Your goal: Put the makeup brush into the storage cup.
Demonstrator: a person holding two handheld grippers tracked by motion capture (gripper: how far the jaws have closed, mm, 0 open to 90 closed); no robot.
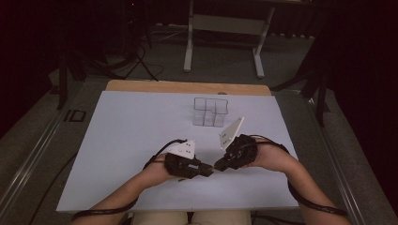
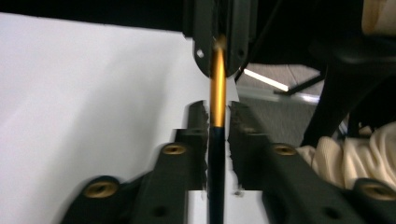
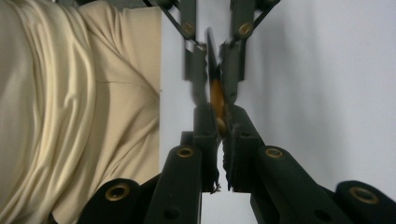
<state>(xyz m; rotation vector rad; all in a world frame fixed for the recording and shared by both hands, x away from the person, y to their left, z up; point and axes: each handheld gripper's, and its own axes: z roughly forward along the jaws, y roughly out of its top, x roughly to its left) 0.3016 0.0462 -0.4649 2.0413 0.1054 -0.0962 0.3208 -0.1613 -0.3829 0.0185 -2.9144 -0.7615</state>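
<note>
Where tools meet, gold-and-black rod (image 2: pixel 217 93) clamped by left tool (image 2: pixel 217 122) and right tool (image 3: pixel 217 122); rod ends hidden.

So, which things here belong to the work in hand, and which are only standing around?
In the work:
- thin gold-and-black stick, gripped at both ends
- left gripper, shut on it
- right gripper, shut on it

Standing around:
- clear compartment box, farther back on the table
- metal stand on the floor

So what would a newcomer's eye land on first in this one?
The two tongs meeting tip to tip at the near edge of the white table: the left tongs and right tongs are both shut on one slim gold-and-black pen. Behind them stands a clear cube rack.
</note>
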